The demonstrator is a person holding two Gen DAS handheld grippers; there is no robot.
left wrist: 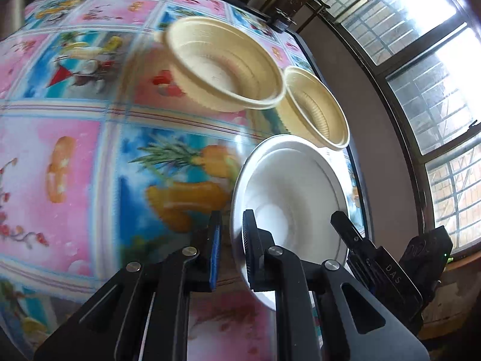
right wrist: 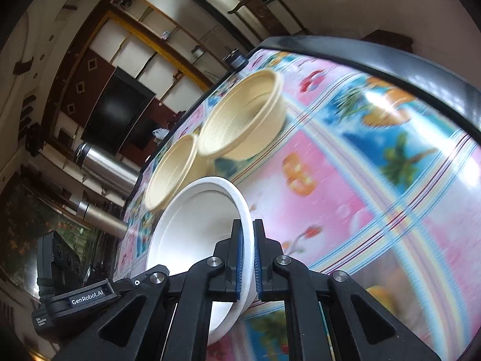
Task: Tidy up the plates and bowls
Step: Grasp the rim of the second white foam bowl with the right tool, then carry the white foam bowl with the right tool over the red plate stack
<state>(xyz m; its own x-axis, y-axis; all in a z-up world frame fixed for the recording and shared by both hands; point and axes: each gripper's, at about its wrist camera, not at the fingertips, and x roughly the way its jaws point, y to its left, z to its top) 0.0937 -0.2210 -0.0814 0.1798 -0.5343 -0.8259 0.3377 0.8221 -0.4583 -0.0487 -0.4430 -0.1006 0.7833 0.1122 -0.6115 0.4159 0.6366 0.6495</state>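
1. White plastic, the bowl (left wrist: 288,186) sits tilted over the desk (left wrist: 75,150), and I take it as my landmark; both of my grippers are on it.
2. My left gripper (left wrist: 231,240) straddles the bowl's left rim, one finger outside and one inside. I cannot tell from the blurred view whether they actually pinch the rim.
3. In the same view my right gripper (left wrist: 341,222) shows at the bowl's opposite rim, lettered "DAS".
4. My right gripper (right wrist: 247,252) is clamped on the white bowl (right wrist: 192,234), its blue pads pressed on either side of the thin rim.
5. Beyond the white bowl, farther along the desk, stand two cream ribbed bowls. The nearer cream bowl (left wrist: 318,111) lies just behind it, and the farther cream bowl (left wrist: 225,63) sits beside that one, their rims touching or nearly so.
6. The desk's cloth is glossy, with pink and blue fruit squares.
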